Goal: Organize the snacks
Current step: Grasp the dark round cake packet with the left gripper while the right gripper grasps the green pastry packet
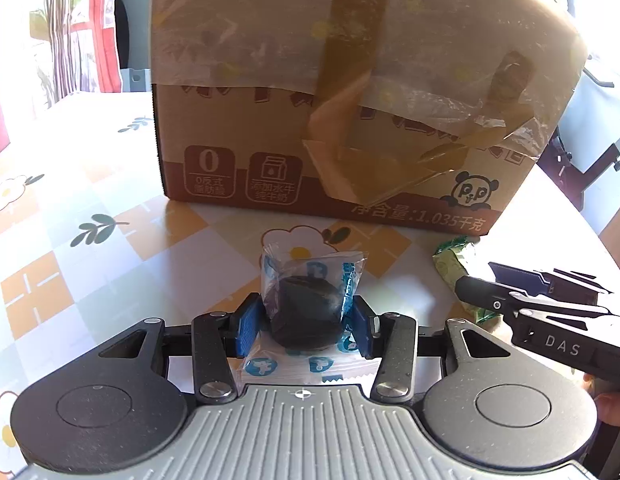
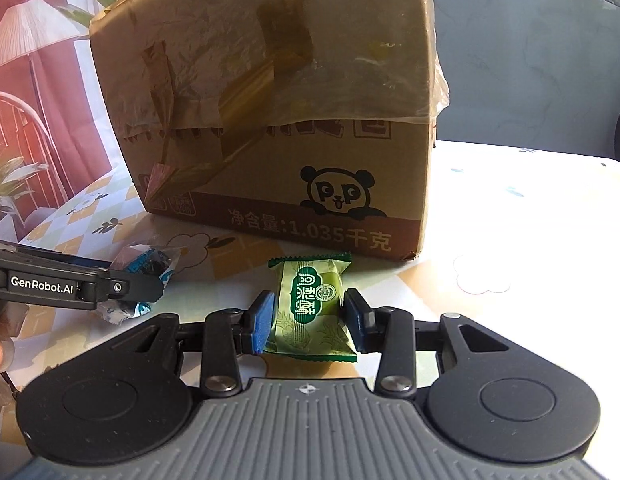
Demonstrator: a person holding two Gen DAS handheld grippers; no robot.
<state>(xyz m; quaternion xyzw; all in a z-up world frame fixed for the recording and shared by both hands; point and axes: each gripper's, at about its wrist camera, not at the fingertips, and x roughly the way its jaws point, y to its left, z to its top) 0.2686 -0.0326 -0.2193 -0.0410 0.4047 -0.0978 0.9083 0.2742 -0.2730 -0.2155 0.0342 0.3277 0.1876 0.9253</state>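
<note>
On the flowered table [image 1: 89, 184], in front of the taped carton [image 1: 350, 100], you have a snack in each gripper. At left, your left gripper [image 1: 305, 322] has its blue fingers [image 1: 245, 326] closed partway onto the dark cake [image 1: 305, 312], pressing both sides of its clear, blue-printed wrapper. The cake sits between the fingers, its lower edge seemingly down on the table and a second packet of the same print lying flat beneath it. It looks light and soft: the film is slick and crinkly, the cake inside likely to crumble under a hard squeeze. Your hold across the thick middle is the sound one; the loose sealed ends would slip or tear.

At right, your right gripper [image 2: 310, 320] has its fingers [image 2: 263, 320] closed about as far on the green pastry [image 2: 314, 304], gripping the packet by its long sides. It lies lengthwise between them on the table, just before the carton's panda corner. This one too looks light and flaky, in a glossy wrapper that slides easily. Hold it mid-body, gently, clear of the serrated end seams.
</note>
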